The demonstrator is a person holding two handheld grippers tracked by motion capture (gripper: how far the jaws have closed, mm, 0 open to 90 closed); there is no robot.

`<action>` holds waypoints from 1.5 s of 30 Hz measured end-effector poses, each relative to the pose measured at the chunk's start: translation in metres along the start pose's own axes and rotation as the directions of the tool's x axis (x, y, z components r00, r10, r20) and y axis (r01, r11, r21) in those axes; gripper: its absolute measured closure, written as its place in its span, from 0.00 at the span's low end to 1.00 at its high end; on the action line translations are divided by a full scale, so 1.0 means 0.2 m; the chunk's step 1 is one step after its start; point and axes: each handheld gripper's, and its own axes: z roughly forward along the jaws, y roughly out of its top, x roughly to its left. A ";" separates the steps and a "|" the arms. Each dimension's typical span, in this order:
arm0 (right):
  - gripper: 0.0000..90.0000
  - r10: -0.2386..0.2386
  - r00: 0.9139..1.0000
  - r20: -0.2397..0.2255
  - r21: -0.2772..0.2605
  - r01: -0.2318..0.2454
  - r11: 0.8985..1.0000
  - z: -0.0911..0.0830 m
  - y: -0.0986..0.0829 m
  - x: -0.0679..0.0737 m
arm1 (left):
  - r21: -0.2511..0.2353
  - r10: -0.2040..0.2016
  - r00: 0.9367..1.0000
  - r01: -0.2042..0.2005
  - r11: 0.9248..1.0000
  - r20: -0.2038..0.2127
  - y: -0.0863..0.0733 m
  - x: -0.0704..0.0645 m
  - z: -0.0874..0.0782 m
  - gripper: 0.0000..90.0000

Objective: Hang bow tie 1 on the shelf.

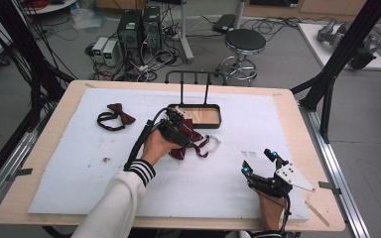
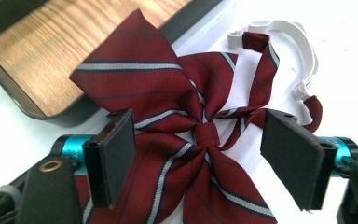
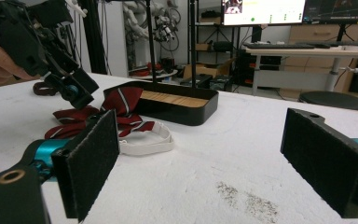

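A lab: computer towers (image 1: 138, 27), tangled floor cables (image 1: 151, 62), monitors (image 3: 263, 11), black rig frames (image 1: 345, 47).

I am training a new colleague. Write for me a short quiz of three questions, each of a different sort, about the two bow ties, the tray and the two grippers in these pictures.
1. True or false: the left gripper is shut on the striped bow tie.
2. Multiple choice: the plain bow tie lies A) inside the tray, B) on the white mat left of the tray, C) between the right gripper's jaws.
3. Short answer: which part of the striped bow tie leans on the tray?

Key
1. False: its jaws stand open on either side of the tie.
2. B.
3. One upper wing, which overlaps the tray's rim; the right gripper is open, apart from the tie.
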 end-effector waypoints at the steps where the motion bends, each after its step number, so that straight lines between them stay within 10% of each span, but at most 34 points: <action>1: 0.12 0.001 1.000 0.001 0.000 -0.001 1.000 0.00 0.00 0.00 | 0.006 -0.004 1.000 0.004 1.000 0.001 0.00 0.00 0.01 0.32; 31: 0.12 -0.003 1.000 0.004 -0.003 0.003 1.000 0.00 0.00 0.00 | 0.100 -0.121 0.993 0.120 0.988 -0.004 0.02 -0.01 0.11 0.54; 45: 0.12 0.003 1.000 0.003 0.000 -0.003 1.000 0.00 0.00 0.00 | 0.119 -0.064 0.997 0.069 0.990 -0.050 0.01 -0.04 0.15 0.70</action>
